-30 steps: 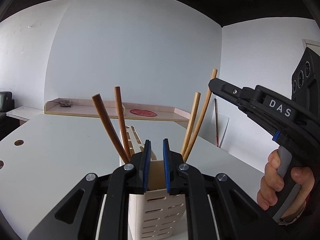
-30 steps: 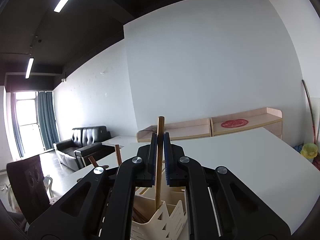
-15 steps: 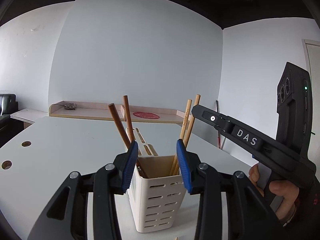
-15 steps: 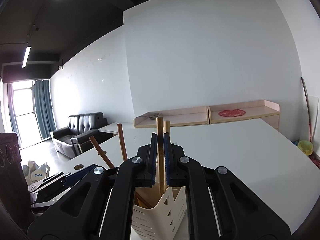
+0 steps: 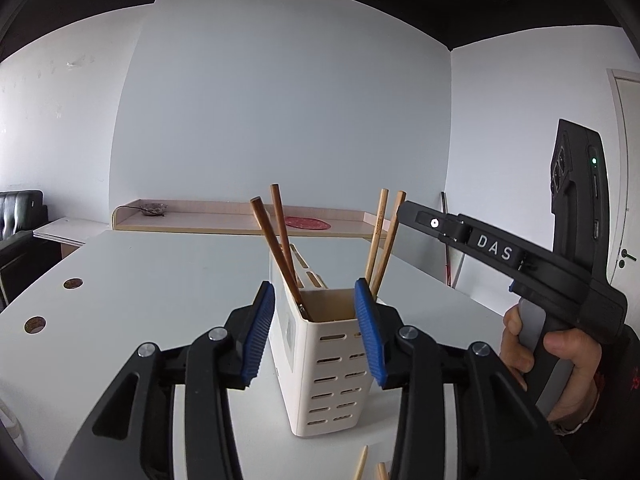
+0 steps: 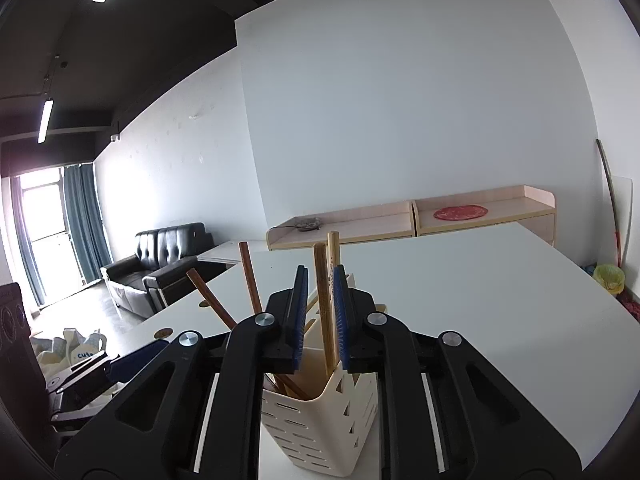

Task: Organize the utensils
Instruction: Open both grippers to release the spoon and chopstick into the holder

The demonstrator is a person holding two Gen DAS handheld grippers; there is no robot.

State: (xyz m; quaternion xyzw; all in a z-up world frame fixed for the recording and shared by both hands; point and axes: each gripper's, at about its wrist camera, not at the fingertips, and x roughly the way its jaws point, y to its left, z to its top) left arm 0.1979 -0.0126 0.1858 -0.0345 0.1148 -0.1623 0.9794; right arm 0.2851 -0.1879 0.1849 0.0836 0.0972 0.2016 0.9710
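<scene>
We count 4 sticks: 2 dark (image 5: 276, 252), 2 light (image 5: 383, 240), all in holder (image 5: 328, 364) on desk (image 5: 160, 272). Left gripper (image 5: 315, 332) open, empty. Right gripper (image 6: 321, 316) just easing apart around a light stick, pads seemingly clear. Desk room all round.

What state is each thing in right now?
Holder: upright on table.
Dark chopsticks: in holder, leaning.
Light chopsticks: in holder, leaning.
Left gripper: jaws open, just opened, astride holder.
Right gripper: jaws just parting, a light chopstick between them.
</scene>
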